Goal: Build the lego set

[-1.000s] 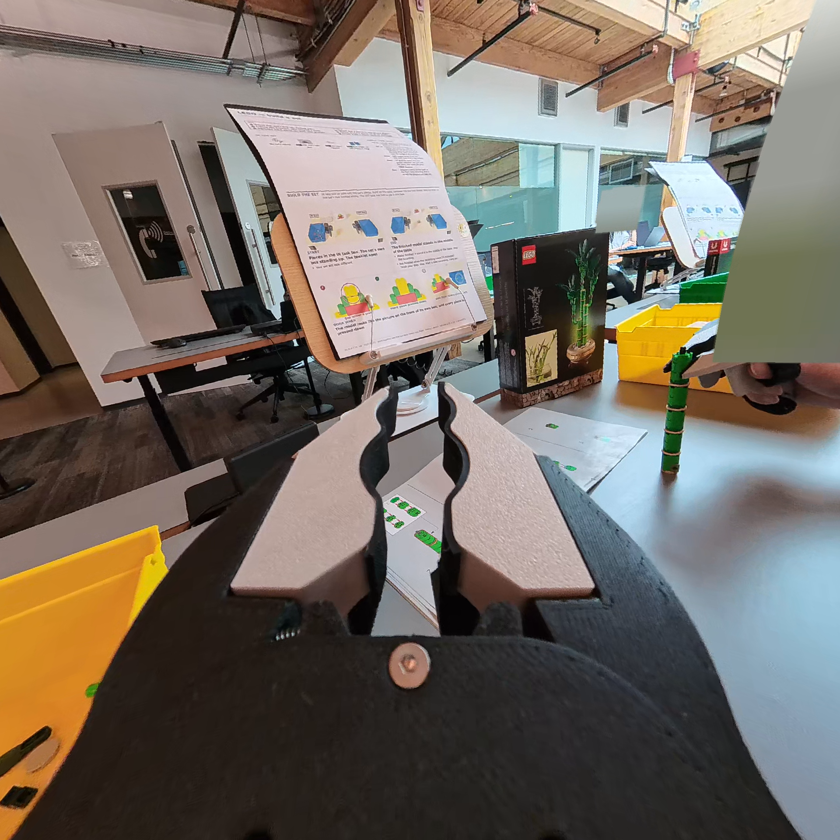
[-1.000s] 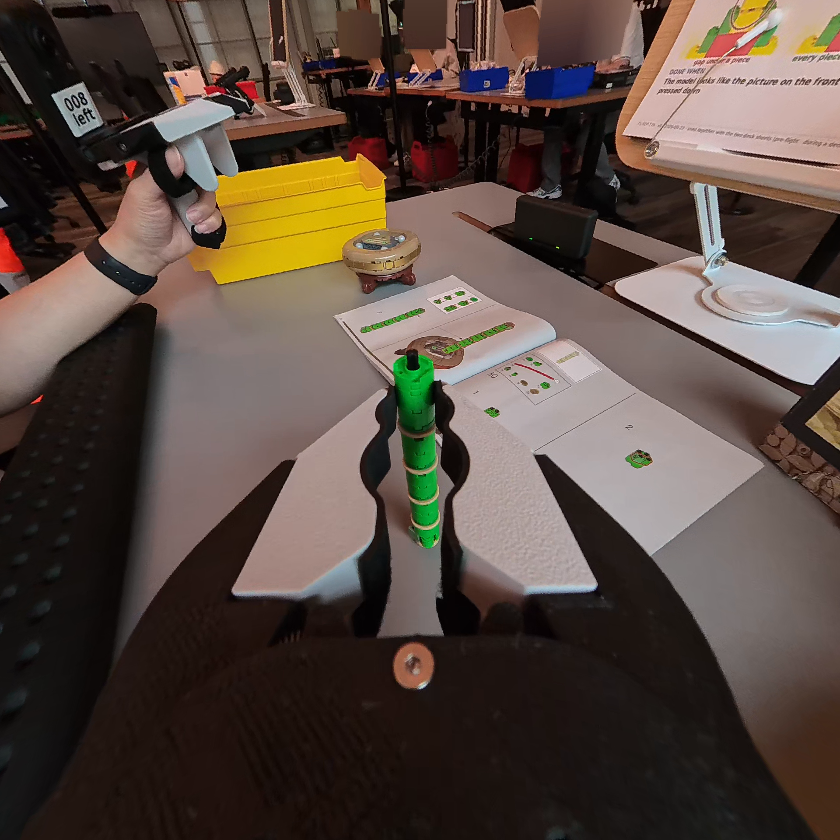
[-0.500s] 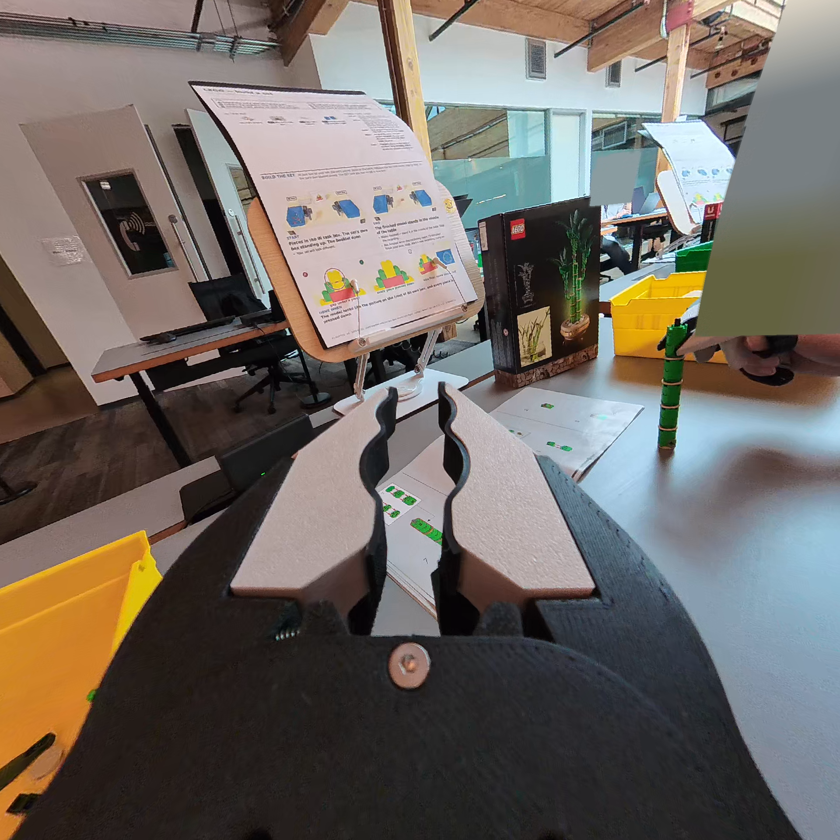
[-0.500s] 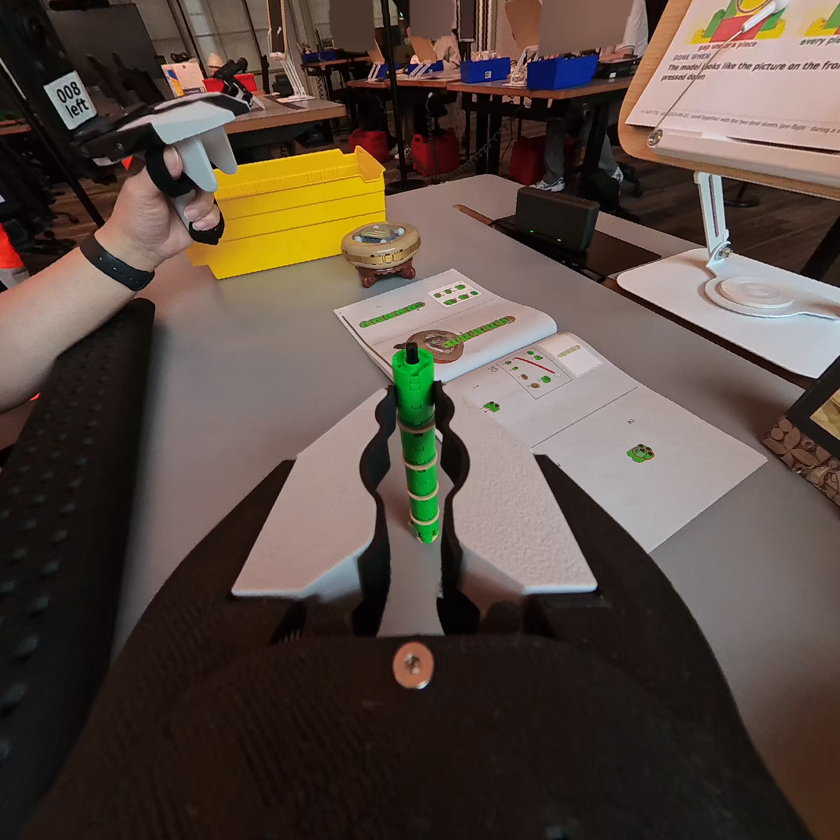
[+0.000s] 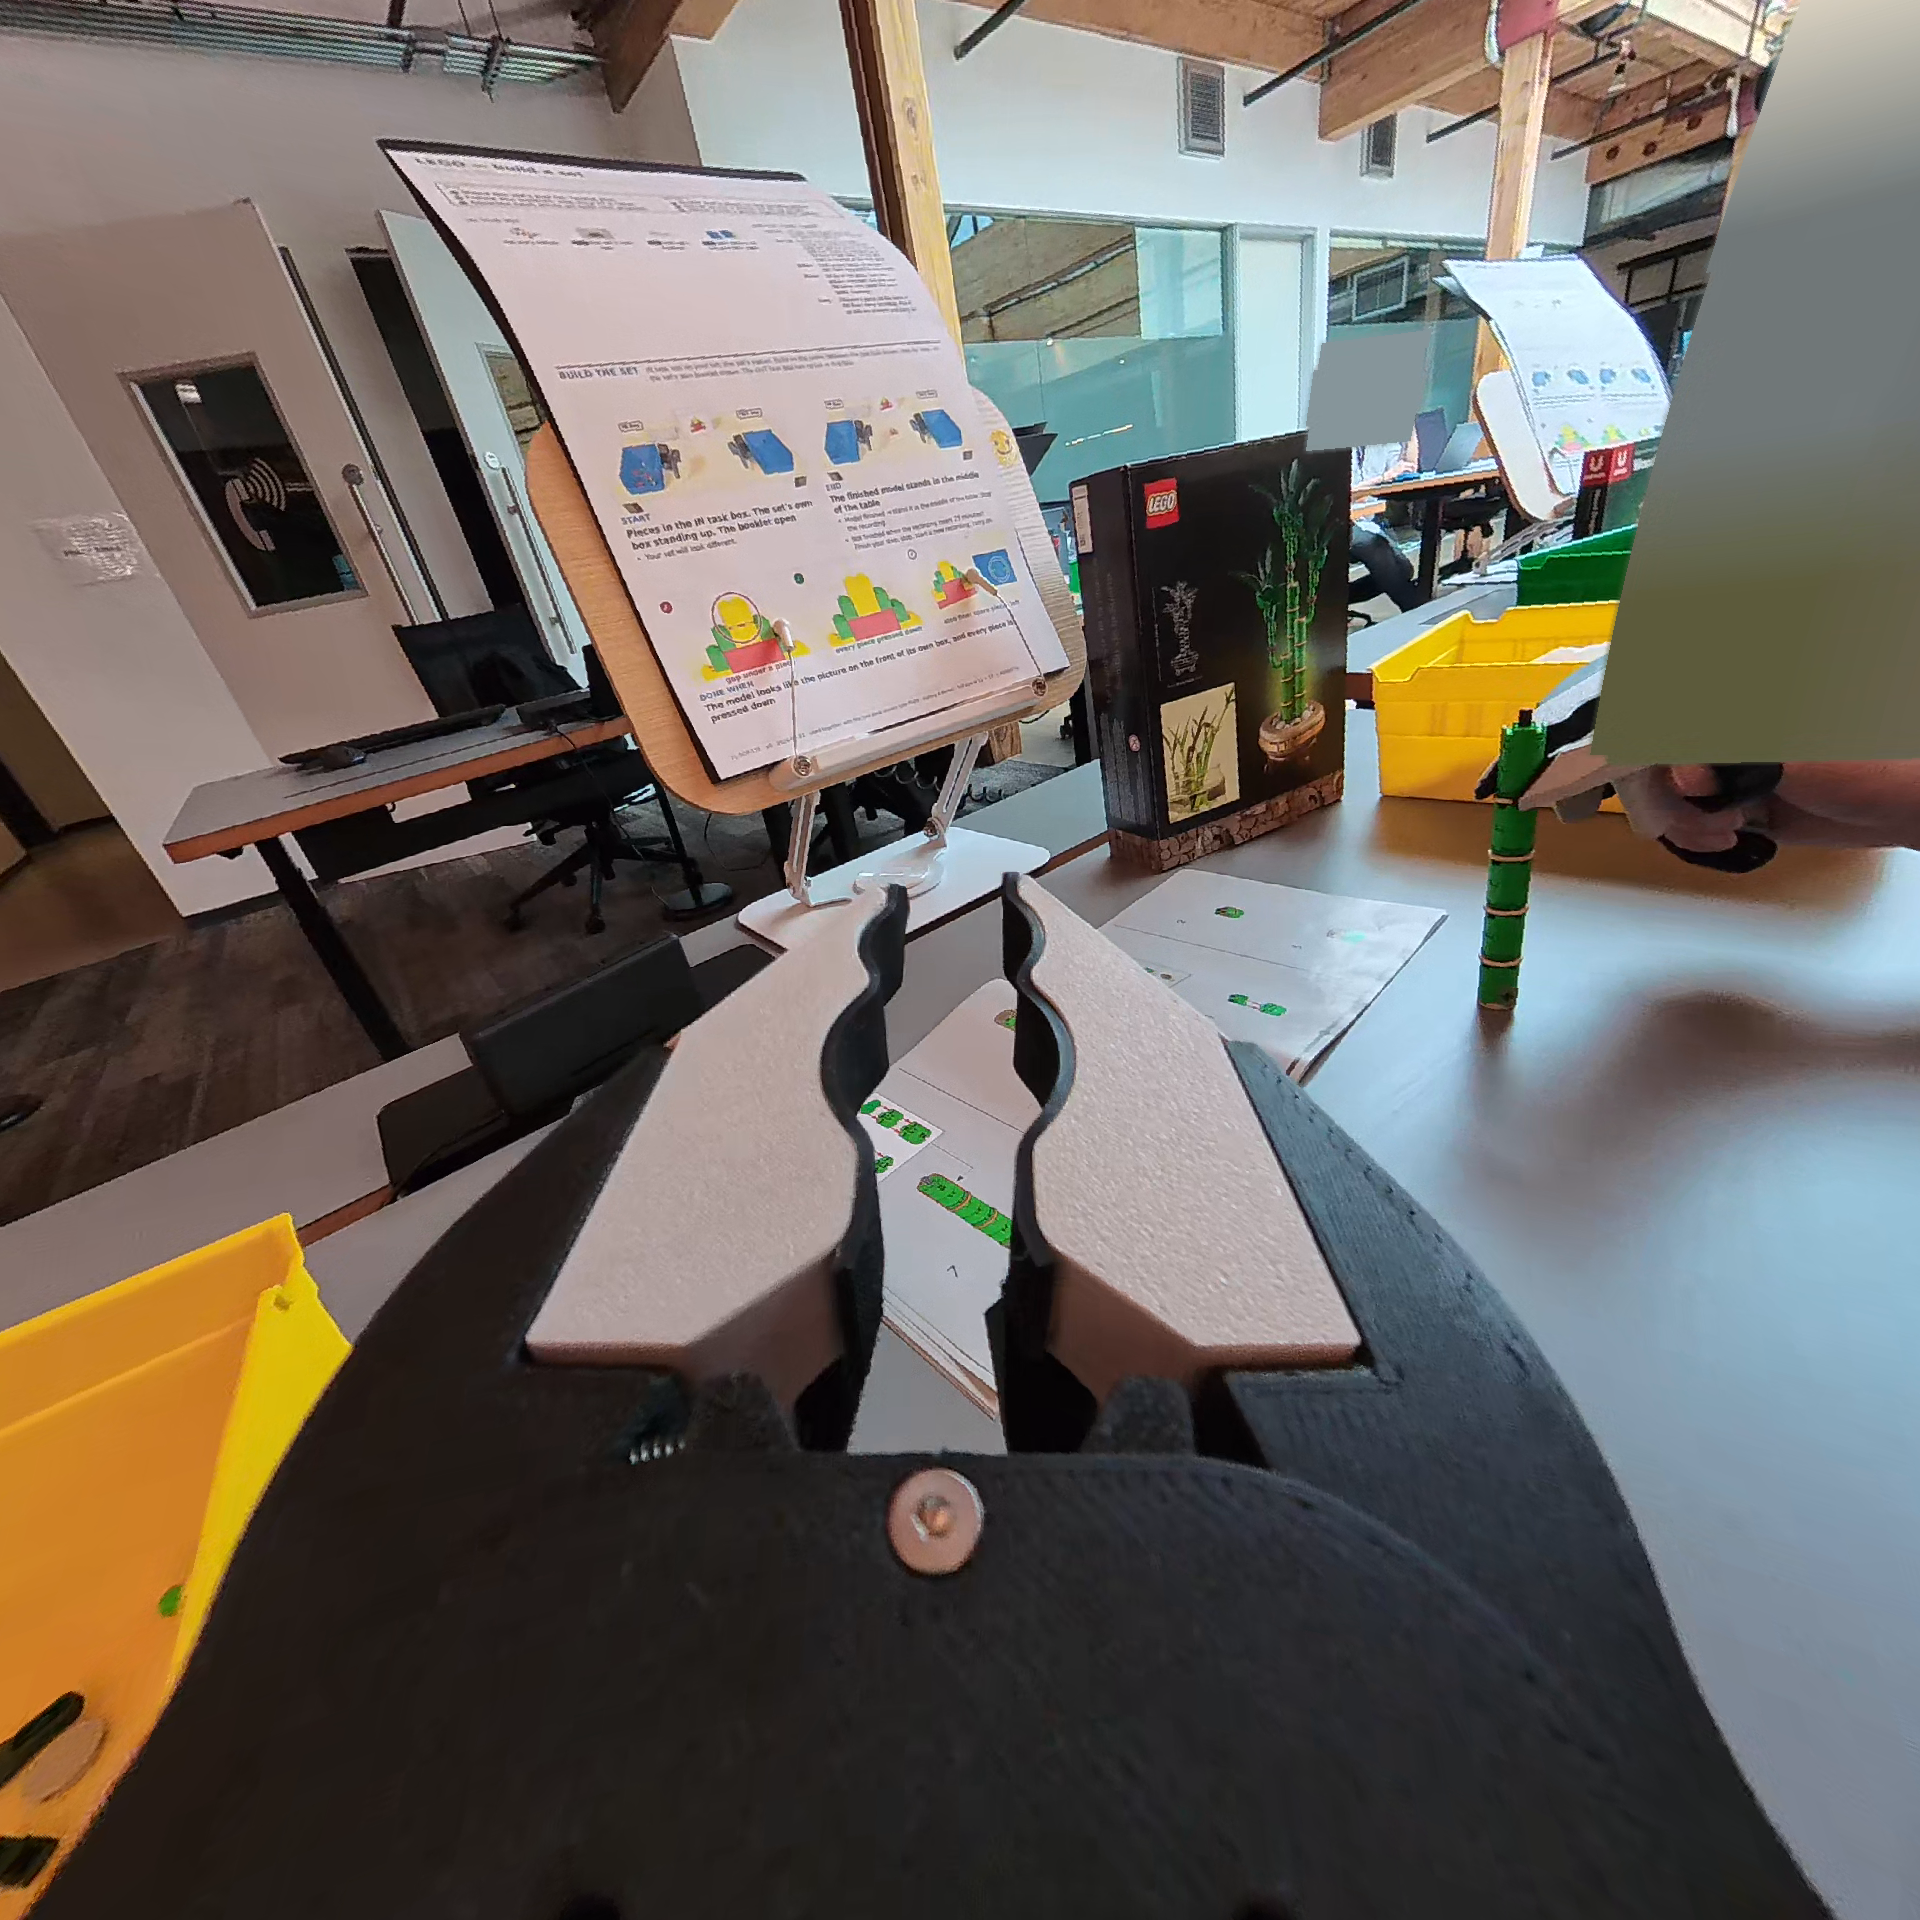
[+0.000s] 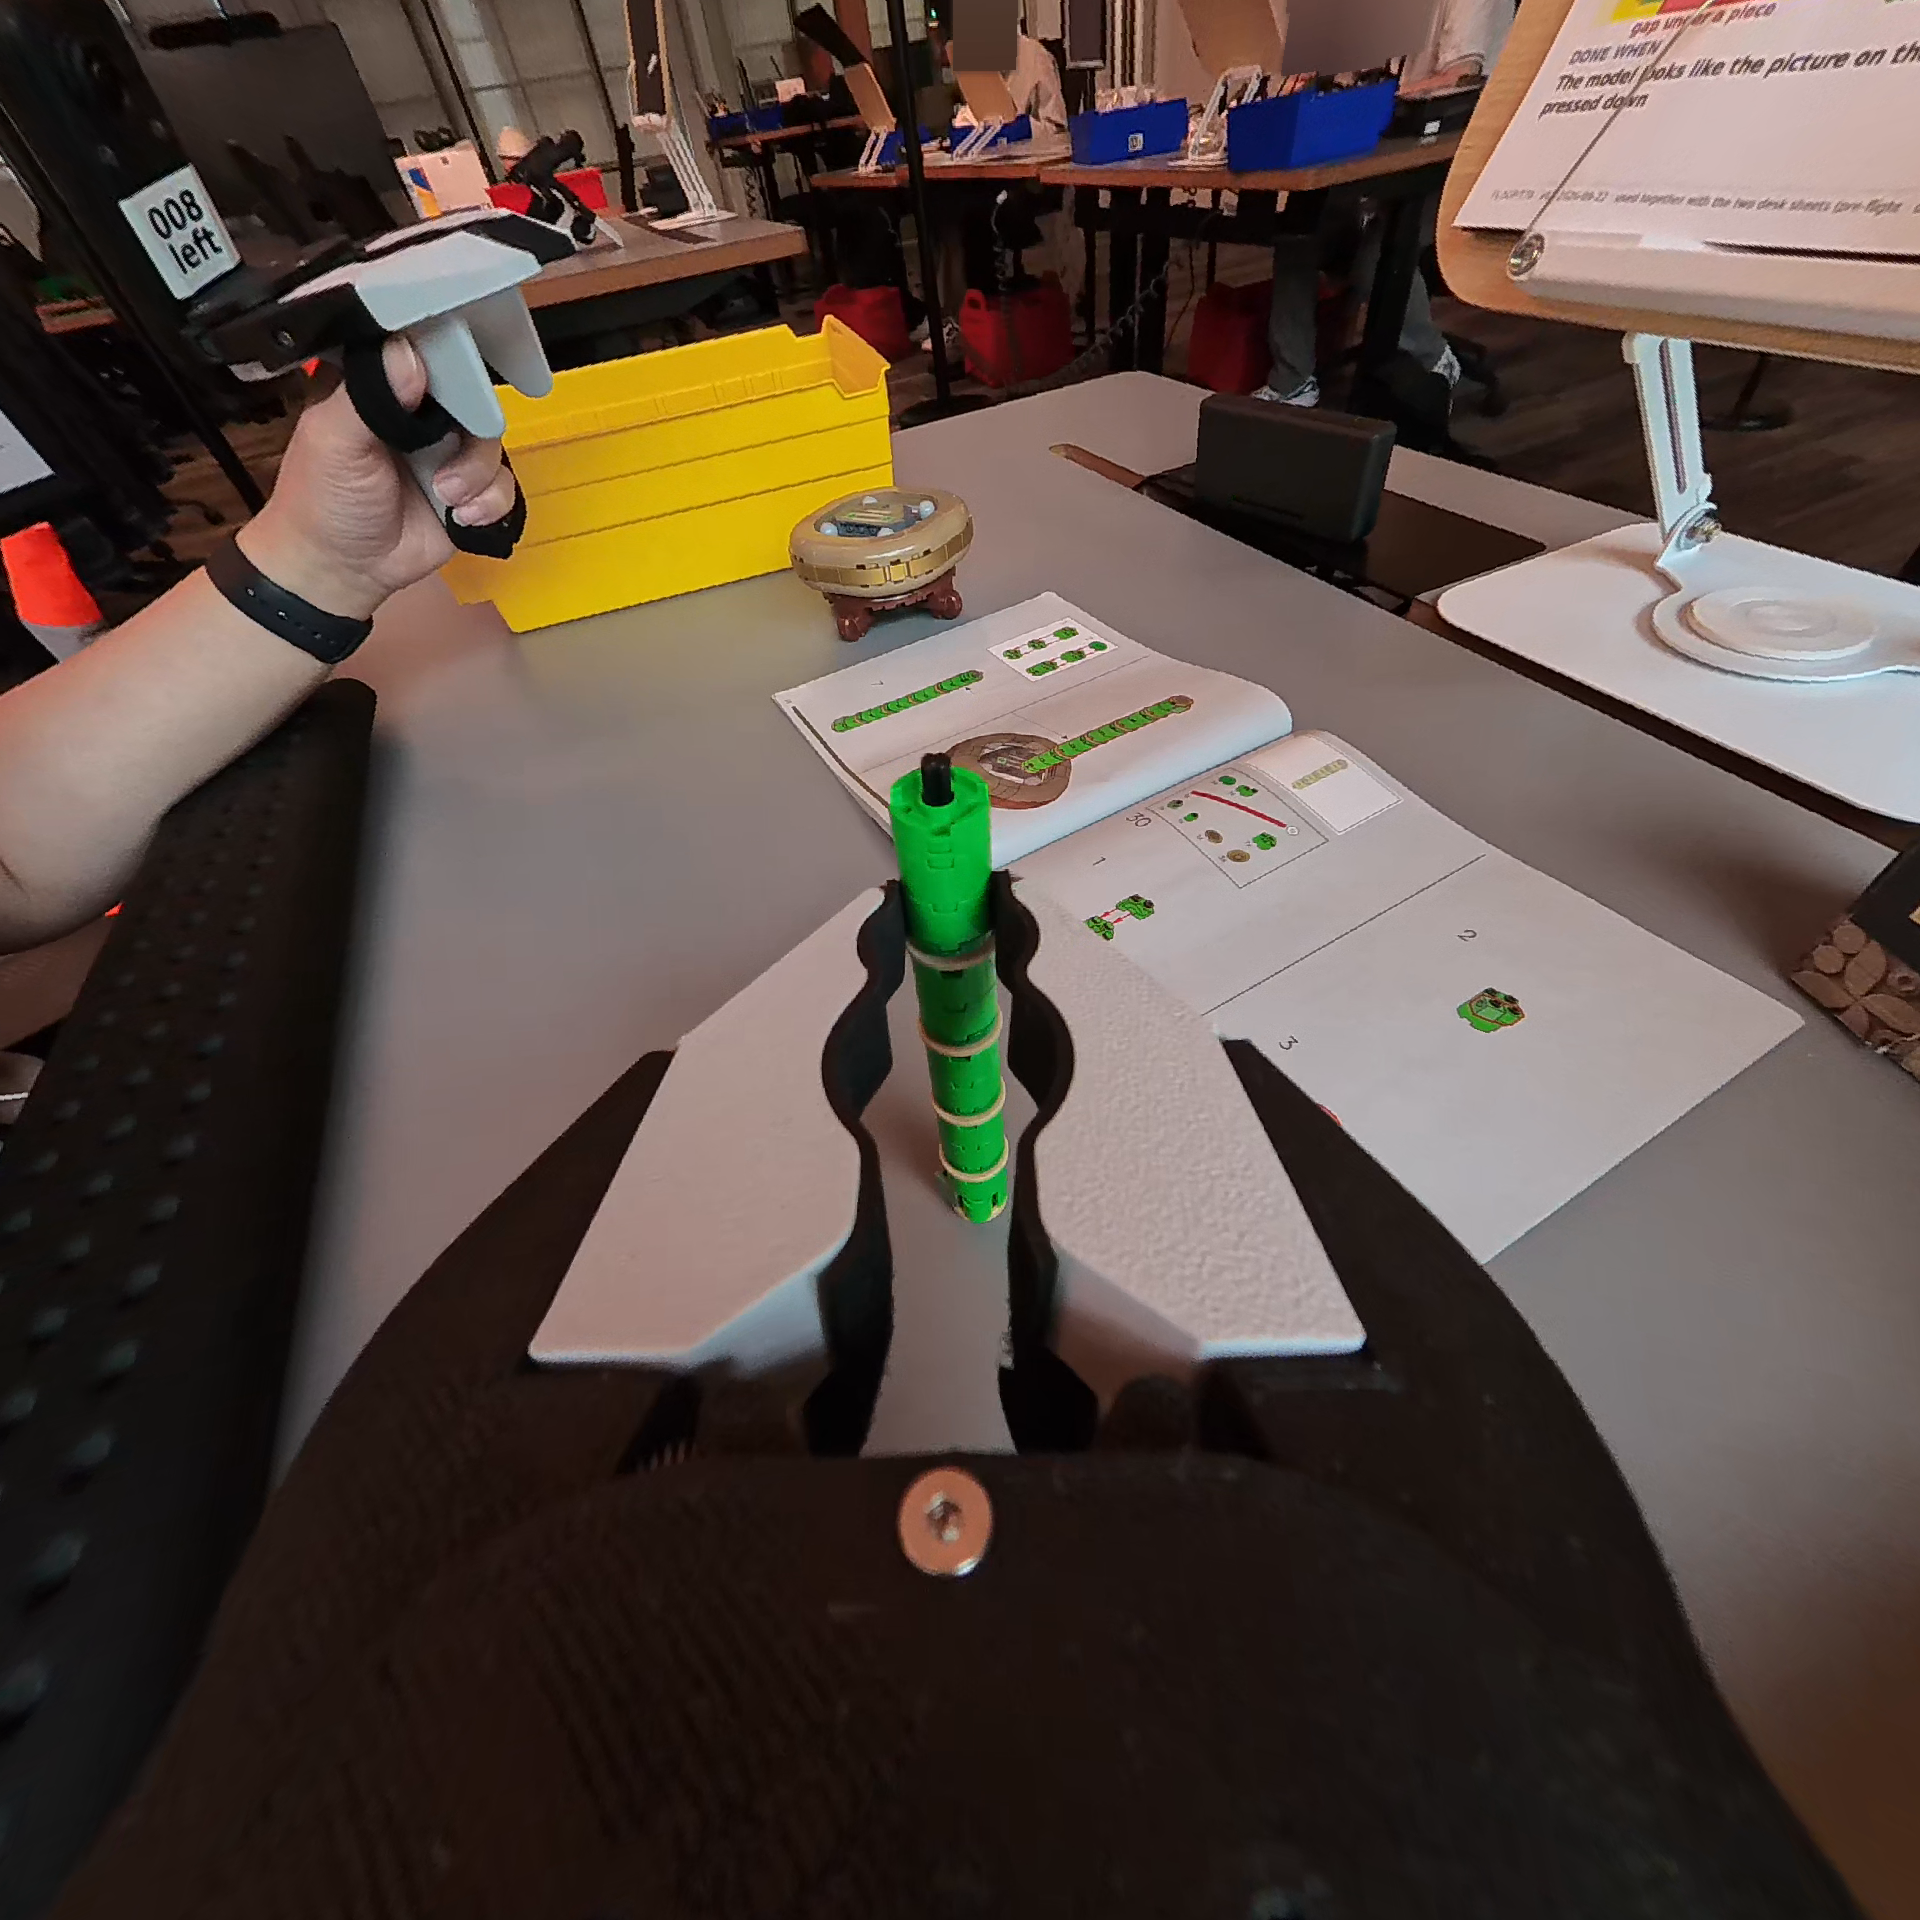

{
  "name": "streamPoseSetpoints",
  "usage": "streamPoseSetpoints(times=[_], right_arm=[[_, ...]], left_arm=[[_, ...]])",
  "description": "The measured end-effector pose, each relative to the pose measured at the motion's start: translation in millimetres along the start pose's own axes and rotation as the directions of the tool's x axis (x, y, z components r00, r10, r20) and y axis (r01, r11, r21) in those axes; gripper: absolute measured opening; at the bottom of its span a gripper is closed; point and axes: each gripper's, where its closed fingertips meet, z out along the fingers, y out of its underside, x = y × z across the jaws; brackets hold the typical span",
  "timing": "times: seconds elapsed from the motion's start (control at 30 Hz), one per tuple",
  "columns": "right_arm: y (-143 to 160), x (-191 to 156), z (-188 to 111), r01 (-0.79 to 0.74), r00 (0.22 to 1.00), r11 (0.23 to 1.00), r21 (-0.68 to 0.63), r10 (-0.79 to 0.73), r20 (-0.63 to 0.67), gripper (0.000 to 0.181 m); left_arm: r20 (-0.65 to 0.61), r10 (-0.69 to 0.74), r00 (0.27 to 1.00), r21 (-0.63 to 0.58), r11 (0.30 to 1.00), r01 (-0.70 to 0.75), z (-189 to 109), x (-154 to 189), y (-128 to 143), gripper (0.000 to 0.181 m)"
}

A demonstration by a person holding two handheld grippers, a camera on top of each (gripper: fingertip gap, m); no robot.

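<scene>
A green bamboo stalk (image 6: 966,1091) of stacked lego pieces with tan rings stands upright, its foot at the grey table. My right gripper (image 6: 945,909) is shut on its upper part. The left wrist view shows the stalk (image 5: 1507,883) at the far right, with my right gripper (image 5: 1543,769) on it. My left gripper (image 5: 951,904) is open and empty above the open instruction booklet (image 5: 1278,956). In the right wrist view a hand holds it (image 6: 416,301) raised at the far left. A round tan pot base (image 6: 883,551) on brown feet stands beyond the booklet (image 6: 1247,883).
A yellow bin (image 6: 686,488) with loose pieces stands behind the pot base and shows by my left gripper (image 5: 125,1507). The lego box (image 5: 1216,644), a second yellow bin (image 5: 1455,707) and a stand with an instruction sheet (image 5: 790,499) line the table's far side. My hands' fingertips stand some 30 centimeters from each other.
My left gripper has shifted a little, still open and empty. My right gripper keeps its hold on the upright stalk, which has barely moved.
</scene>
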Motion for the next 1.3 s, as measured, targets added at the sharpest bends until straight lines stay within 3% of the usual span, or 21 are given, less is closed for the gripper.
streamPoseSetpoints(times=[0.67, 1.03, 1.3], right_arm=[[0.2, 0.8, -0.2, -0.02, 1.0, 1.0, 0.023, 0.02, 0.02, 0.024], [0.5, -5.6, 3.0, 0.087, 0.996, 0.996, 0.005, -0.087, 0.004, 0.024], [1.6, -4.3, 2.9, 0.068, 0.998, 0.998, 0.007, -0.068, 0.009, 0.025]], left_arm=[[-0.015, 0.003, 1.0, -0.015, 1.0, -0.003, 2.9, 4.5, 2.7, 0.017], [-0.023, 0.006, 1.0, -0.026, 1.0, -0.007, 4.4, 6.4, 4.9, 0.017], [-0.027, 0.007, 1.0, -0.027, 1.0, -0.007, 5.0, 7.7, 5.3, 0.017]])
